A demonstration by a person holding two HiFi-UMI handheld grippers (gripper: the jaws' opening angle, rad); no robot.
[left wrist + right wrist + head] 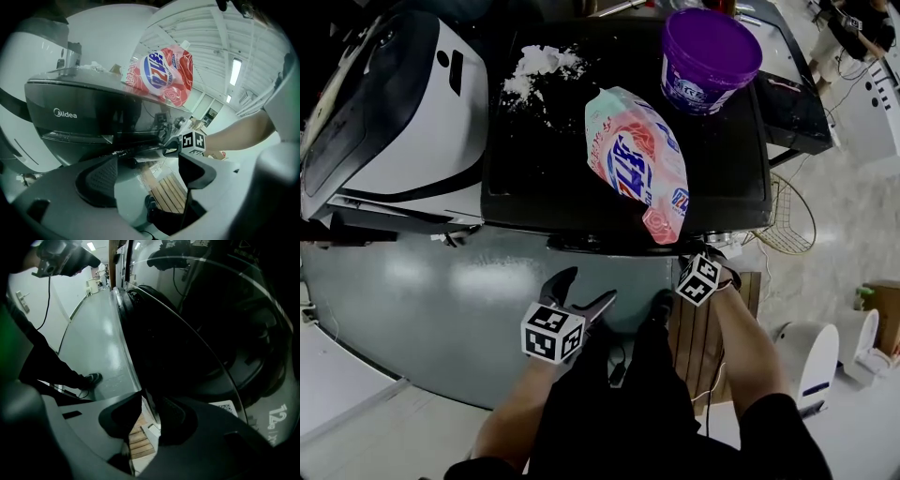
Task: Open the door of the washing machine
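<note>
The black-topped washing machine (534,178) stands in front of me, its dark front panel (65,113) facing the left gripper view. My right gripper (666,302) hangs just below the machine's front edge and points steeply down. In the right gripper view it (151,416) is shut on the rim (123,319) of the round glass door (197,343), which runs down between the jaws. To the left of it my left gripper (586,291) stands open with nothing between its fingers (98,183). The left gripper view shows the right gripper's marker cube (193,142) by the door.
A pink detergent bag (637,159), a purple bucket (710,56) and spilled white powder (534,70) lie on the machine's top. Another white and black machine (394,112) stands at the left. Wooden slats (698,328) and a wire fan guard (787,220) are at the right.
</note>
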